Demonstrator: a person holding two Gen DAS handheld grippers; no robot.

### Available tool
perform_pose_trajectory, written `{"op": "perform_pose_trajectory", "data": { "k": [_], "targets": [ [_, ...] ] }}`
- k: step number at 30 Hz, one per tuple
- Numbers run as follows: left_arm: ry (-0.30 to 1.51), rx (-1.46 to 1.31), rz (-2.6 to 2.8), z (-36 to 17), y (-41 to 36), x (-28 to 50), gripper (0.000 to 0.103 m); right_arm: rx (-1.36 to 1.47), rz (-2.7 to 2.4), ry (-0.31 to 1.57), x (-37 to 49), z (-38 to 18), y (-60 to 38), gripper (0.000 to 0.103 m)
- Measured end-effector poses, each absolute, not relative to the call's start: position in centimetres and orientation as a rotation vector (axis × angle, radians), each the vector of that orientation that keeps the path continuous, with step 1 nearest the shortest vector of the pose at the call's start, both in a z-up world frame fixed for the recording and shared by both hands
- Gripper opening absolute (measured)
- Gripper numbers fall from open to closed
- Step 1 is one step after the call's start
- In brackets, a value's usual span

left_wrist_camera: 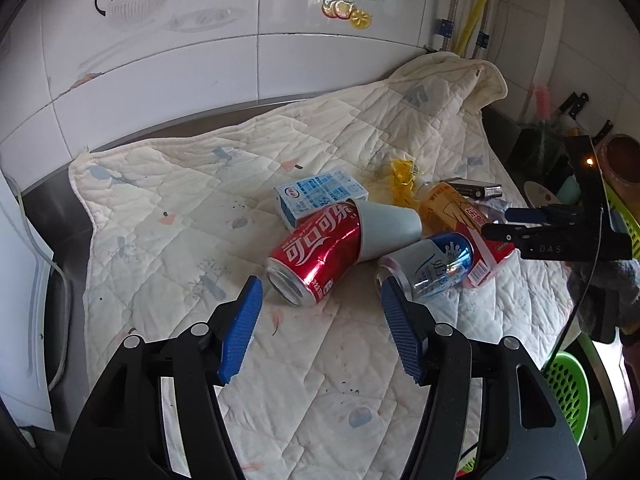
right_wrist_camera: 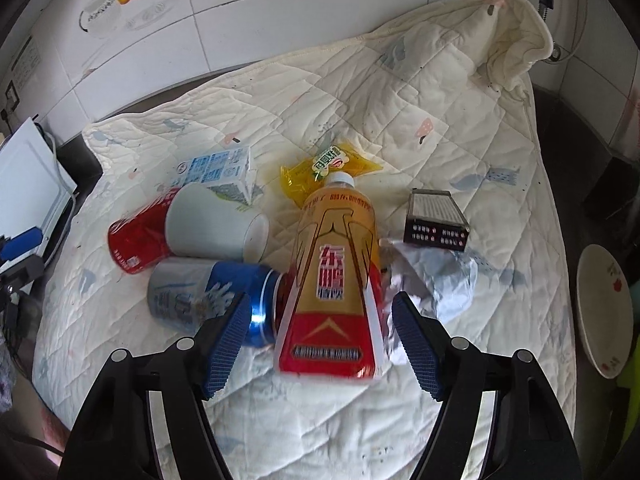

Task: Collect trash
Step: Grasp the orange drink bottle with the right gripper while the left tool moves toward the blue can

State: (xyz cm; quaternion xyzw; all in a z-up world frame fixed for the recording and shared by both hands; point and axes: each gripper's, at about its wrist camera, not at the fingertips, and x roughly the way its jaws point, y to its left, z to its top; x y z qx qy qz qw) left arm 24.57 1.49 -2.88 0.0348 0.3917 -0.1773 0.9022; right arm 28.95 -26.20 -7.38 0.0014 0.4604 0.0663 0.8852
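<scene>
Orange bottle (right_wrist_camera: 334, 276) lies on the quilt (right_wrist_camera: 420, 92) between the right gripper's (right_wrist_camera: 320, 340) spread jaws, ungripped; closing now could snag the blue can (right_wrist_camera: 208, 296). Left gripper (left_wrist_camera: 320, 328) hangs empty, spread.

The red can (left_wrist_camera: 316, 254) bears the white Chinese Coca-Cola lettering 可口可乐 along its side; the orange bottle (right_wrist_camera: 336, 276) carries large red characters 东鹏 on its label, with smaller lines above and below them too blurred to read; the right hand-held gripper (left_wrist_camera: 505, 222), seen from the left wrist view, has the pale letters "DAS" on its black body; the blue-and-white carton (left_wrist_camera: 316, 196), the blue-and-silver can (right_wrist_camera: 208, 296), the yellow wrapper (right_wrist_camera: 328, 172) and the dark box (right_wrist_camera: 437, 220) all show print, but none of it can be made out.
</scene>
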Motion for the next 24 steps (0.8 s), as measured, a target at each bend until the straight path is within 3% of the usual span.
{"op": "perform_pose_trajectory", "data": {
  "k": [10,24],
  "targets": [
    [0.822,0.076,-0.357,-3.6,2.1,25.6,0.061,-0.003,0.119,1.038,32.8,-9.4,-26.5,0.061],
    [0.836,0.115,-0.403,-4.4,0.7,26.5,0.061,0.051,0.157,1.121,34.3,-11.3,-26.8,0.063]
  ]
}}
